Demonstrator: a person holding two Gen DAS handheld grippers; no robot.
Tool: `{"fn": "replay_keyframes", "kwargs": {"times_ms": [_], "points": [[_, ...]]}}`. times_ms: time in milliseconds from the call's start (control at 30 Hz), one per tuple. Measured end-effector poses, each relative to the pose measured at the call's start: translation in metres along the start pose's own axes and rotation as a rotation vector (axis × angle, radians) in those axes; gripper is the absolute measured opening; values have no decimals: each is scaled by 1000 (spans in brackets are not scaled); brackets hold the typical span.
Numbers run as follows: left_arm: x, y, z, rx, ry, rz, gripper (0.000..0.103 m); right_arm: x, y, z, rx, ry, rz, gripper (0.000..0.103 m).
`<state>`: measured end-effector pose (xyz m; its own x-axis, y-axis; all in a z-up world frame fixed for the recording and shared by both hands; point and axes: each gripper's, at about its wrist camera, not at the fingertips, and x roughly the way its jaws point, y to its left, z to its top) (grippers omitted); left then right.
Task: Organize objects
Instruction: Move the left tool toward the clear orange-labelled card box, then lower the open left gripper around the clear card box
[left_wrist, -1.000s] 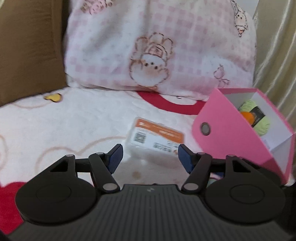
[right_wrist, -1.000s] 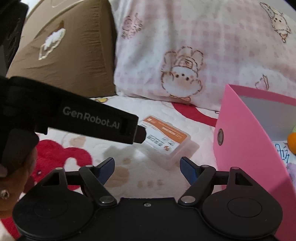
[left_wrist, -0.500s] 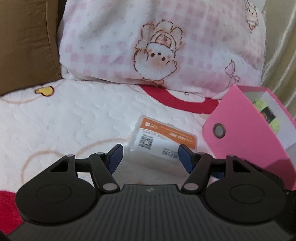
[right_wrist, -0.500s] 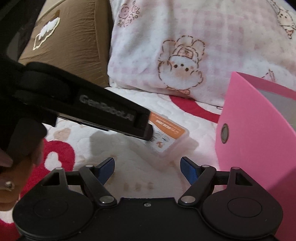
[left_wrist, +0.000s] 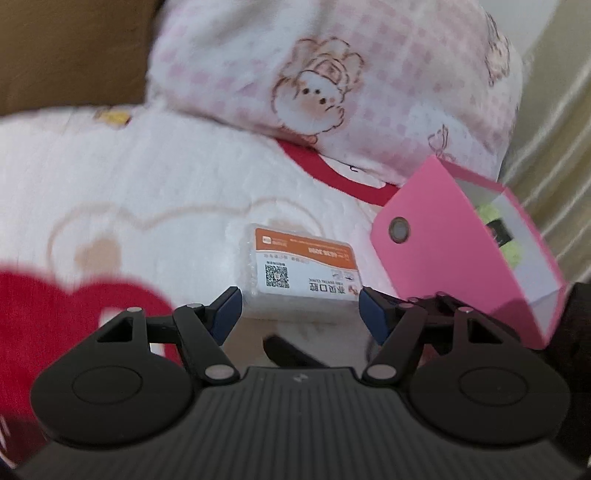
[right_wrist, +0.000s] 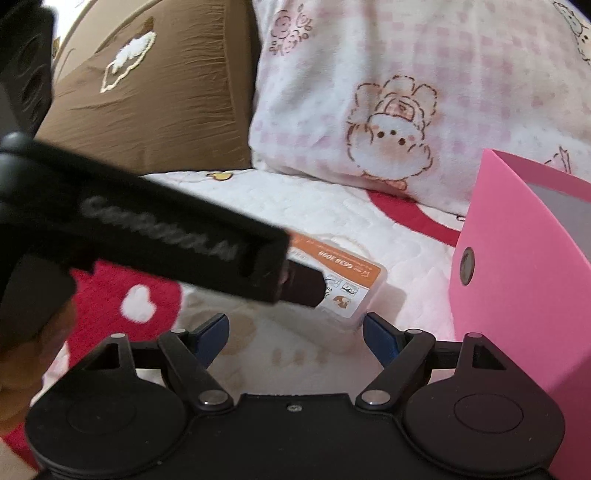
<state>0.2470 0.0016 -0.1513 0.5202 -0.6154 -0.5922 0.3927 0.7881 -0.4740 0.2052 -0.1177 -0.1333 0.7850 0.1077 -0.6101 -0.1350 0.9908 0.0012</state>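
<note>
A small clear plastic box (left_wrist: 303, 266) with an orange and white label lies on the white quilt. My left gripper (left_wrist: 300, 310) hovers right at its near edge, the blue fingertips (left_wrist: 229, 306) flanking it without touching; the jaws are opening. In the right wrist view the left gripper's black housing (right_wrist: 166, 236) crosses from the left and hides part of the plastic box (right_wrist: 351, 284). My right gripper (right_wrist: 295, 332) is a little short of the box, its jaws opening with nothing between them. A pink bin (left_wrist: 443, 251) stands right of the box, holding green yarn (left_wrist: 495, 218).
A pink checked pillow (left_wrist: 369, 92) and a brown cushion (right_wrist: 147, 103) lie behind the box. The pink bin (right_wrist: 517, 277) fills the right of the right wrist view. A person's hand (right_wrist: 29, 350) grips the left gripper. A curtain (left_wrist: 554, 129) hangs at far right.
My left gripper has dropped, rolled and closed in on the plastic box, which now reaches its fingertips. In the right wrist view it covers more of the box. Both jaws stand slightly wider.
</note>
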Motion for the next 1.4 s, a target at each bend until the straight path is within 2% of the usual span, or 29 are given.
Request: {"fn": "replay_keyframes", "kwargs": {"times_ms": [133,267,367,467,500,533,600,633,733,867,967,1000,1067,1233,1400], "points": [[-21,1,-19,-110,-45,0,66,-15,1,-3,7,29,56,84],[-35,-13,-32,-96,-47,73,64,-28,7,-10,-50,59,120,84],[-45,-19,-44,-108,-21,92,63,-39,11,-16,-79,81,156,86],[-53,-12,-59,-192,-10,57,63,-49,10,-21,-86,84,175,86],[-53,-9,-62,-217,-1,56,61,-51,9,-23,-89,82,183,87],[-53,-5,-66,-247,8,60,55,-53,8,-25,-90,81,194,87],[-56,8,-74,-365,16,32,55,-54,5,-27,-81,88,213,87],[-60,13,-78,-392,0,21,55,-53,4,-29,-73,92,223,86],[-65,18,-77,-357,-33,87,55,-56,4,-31,-66,91,235,87],[-67,23,-75,-365,-91,69,54,-53,5,-30,-64,93,237,90],[-54,17,-78,-314,-50,123,52,-50,6,-29,-54,95,240,92],[-50,17,-81,-317,-32,124,52,-49,6,-29,-52,101,247,94],[-48,17,-88,-348,-44,81,52,-47,7,-28,-50,120,266,94],[-46,2,-86,-280,-20,119,52,-44,8,-30,-61,117,265,94],[-44,1,-80,-295,31,118,52,-40,7,-29,-58,105,260,95]]}}
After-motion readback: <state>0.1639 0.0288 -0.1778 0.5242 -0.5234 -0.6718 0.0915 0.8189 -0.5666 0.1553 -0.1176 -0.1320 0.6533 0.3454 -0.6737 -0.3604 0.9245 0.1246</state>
